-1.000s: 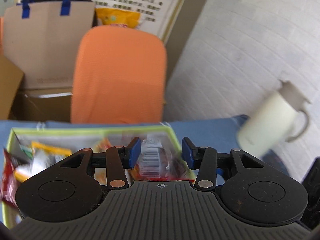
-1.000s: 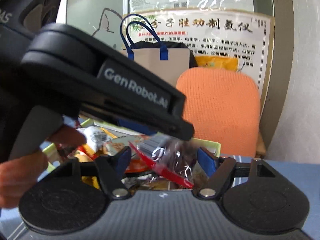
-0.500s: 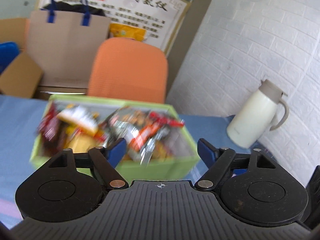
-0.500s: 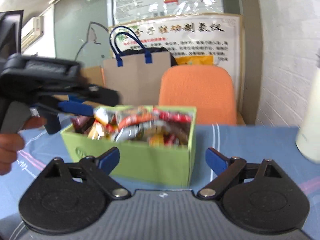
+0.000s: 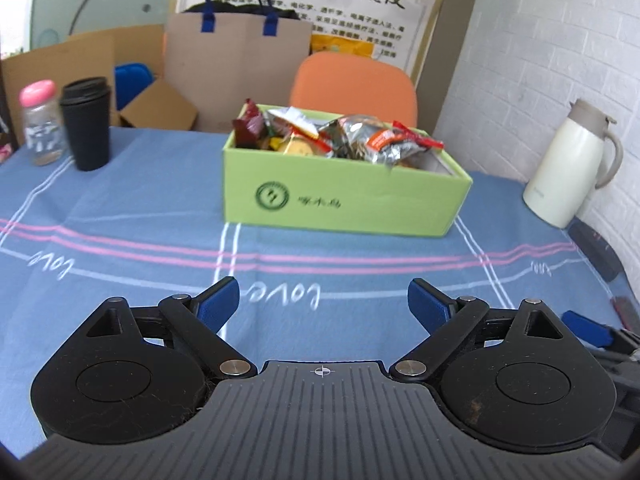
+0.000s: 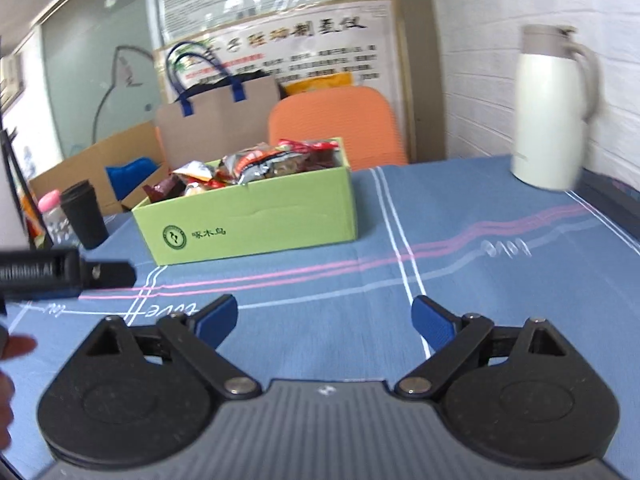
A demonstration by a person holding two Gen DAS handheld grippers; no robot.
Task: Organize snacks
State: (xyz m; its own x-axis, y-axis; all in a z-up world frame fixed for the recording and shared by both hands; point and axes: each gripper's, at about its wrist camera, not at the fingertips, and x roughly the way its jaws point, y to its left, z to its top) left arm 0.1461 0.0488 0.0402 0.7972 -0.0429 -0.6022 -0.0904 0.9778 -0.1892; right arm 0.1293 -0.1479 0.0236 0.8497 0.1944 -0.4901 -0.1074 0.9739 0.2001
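Blue striped tablecloth fills the view. Left gripper gapes wide, holding nothing; right gripper likewise. Well ahead sits the green box, snack packets heaped inside, lower ones hidden. White jug blurs at right.

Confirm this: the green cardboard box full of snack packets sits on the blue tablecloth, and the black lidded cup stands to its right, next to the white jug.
Not quite. The green cardboard box full of snack packets does sit on the blue tablecloth, but the black lidded cup stands to its left, beside a pink-capped clear bottle. The white jug is alone on the right, as the left wrist view shows.
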